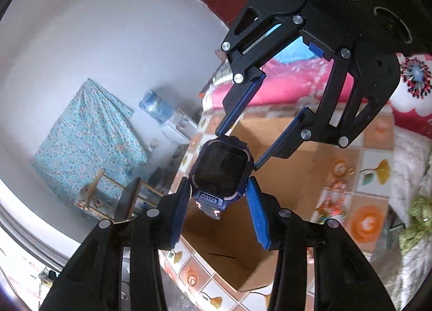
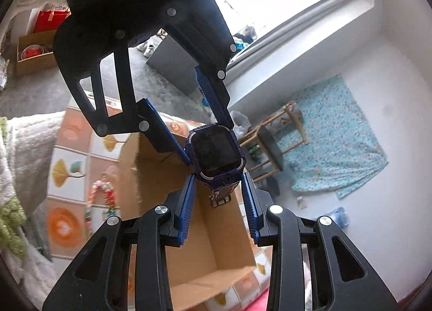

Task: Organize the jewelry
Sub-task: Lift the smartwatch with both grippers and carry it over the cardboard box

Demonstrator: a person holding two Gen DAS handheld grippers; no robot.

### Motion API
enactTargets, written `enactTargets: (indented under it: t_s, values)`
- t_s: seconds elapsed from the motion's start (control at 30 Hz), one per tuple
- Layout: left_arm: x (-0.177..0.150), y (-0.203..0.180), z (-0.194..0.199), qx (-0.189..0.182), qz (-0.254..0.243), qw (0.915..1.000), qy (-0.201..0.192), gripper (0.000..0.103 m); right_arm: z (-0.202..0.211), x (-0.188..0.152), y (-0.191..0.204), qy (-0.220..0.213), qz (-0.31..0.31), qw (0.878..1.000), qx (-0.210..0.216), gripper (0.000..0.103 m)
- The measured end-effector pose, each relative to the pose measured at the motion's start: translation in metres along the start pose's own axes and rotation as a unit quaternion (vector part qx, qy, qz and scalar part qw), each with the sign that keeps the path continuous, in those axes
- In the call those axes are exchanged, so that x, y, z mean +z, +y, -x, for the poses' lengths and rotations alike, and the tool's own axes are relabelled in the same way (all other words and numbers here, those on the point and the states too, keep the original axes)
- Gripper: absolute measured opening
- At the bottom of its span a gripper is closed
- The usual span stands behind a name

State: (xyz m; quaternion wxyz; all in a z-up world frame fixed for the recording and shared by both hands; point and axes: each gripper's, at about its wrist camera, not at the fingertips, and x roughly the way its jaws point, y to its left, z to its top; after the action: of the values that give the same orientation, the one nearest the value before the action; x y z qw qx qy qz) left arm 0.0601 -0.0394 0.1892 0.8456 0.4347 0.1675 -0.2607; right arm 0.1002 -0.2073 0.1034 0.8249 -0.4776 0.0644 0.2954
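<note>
Fingers of the left gripper are clamping one end of a blue smartwatch, while the right gripper, reaching in from the far side, is clamping the opposite end. Both are holding it in the air above an open cardboard box on a patterned tablecloth. Beaded jewelry is lying on the cloth left of the box. Judging by this, stowing the watch is underway; next comes lowering it into the box and opening both grippers.
</note>
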Motion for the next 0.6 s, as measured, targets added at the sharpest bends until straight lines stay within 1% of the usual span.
enactTargets:
  t_s: [0.1, 0.17, 0.23, 0.27, 0.3, 0.33, 0.37, 0.4, 0.43, 0.47, 0.5, 0.53, 0.57, 0.6]
  values:
    - [-0.015, 0.012, -0.035, -0.015, 0.007, 0.9997, 0.017, 0.042, -0.034, -0.011, -0.008, 0.011, -0.011, 0.999, 0.028, 0.032]
    - [-0.028, 0.018, -0.068, -0.033, 0.02, 0.9987, 0.033, 0.042, -0.063, -0.018, -0.015, 0.026, -0.023, 0.998, 0.056, 0.032]
    - [-0.037, 0.019, -0.098, -0.051, 0.027, 0.9972, 0.047, 0.043, -0.1, -0.03, -0.023, 0.052, -0.041, 0.993, 0.099, 0.032]
    - [-0.045, 0.018, -0.119, -0.062, 0.031, 0.9958, 0.061, 0.043, -0.111, -0.034, -0.025, 0.061, -0.048, 0.99, 0.114, 0.032]
    - [-0.052, 0.017, -0.136, -0.066, 0.033, 0.9939, 0.082, 0.044, -0.131, -0.042, -0.028, 0.083, -0.06, 0.985, 0.142, 0.022]
    - [-0.06, 0.015, -0.152, -0.059, 0.034, 0.9923, 0.104, 0.044, -0.145, -0.047, -0.029, 0.102, -0.066, 0.98, 0.158, 0.021]
    - [-0.064, 0.015, -0.161, -0.052, 0.034, 0.9914, 0.115, 0.044, -0.166, -0.056, -0.031, 0.13, -0.071, 0.974, 0.169, 0.012]
    - [-0.073, 0.019, -0.173, -0.037, 0.04, 0.9894, 0.134, 0.044, -0.18, -0.063, -0.032, 0.153, -0.074, 0.969, 0.179, 0.011]
    - [-0.078, 0.022, -0.179, -0.027, 0.05, 0.9876, 0.147, 0.044, -0.198, -0.071, -0.034, 0.18, -0.081, 0.963, 0.186, 0.011]
    - [-0.084, 0.031, -0.184, -0.019, 0.076, 0.9847, 0.156, 0.044, -0.206, -0.073, -0.041, 0.207, -0.094, 0.952, 0.206, 0.01]
    - [-0.087, 0.04, -0.182, -0.021, 0.097, 0.9829, 0.155, 0.044, -0.213, -0.074, -0.045, 0.213, -0.106, 0.948, 0.213, 0.01]
    - [-0.09, 0.052, -0.177, -0.026, 0.131, 0.98, 0.148, 0.044, -0.214, -0.073, -0.052, 0.203, -0.116, 0.95, 0.205, 0.01]
    - [-0.092, 0.06, -0.174, -0.027, 0.153, 0.9774, 0.143, 0.044, -0.217, -0.073, -0.058, 0.202, -0.126, 0.95, 0.203, 0.014]
    - [-0.094, 0.07, -0.168, -0.029, 0.182, 0.9732, 0.138, 0.044, -0.221, -0.074, -0.062, 0.209, -0.139, 0.946, 0.204, 0.022]
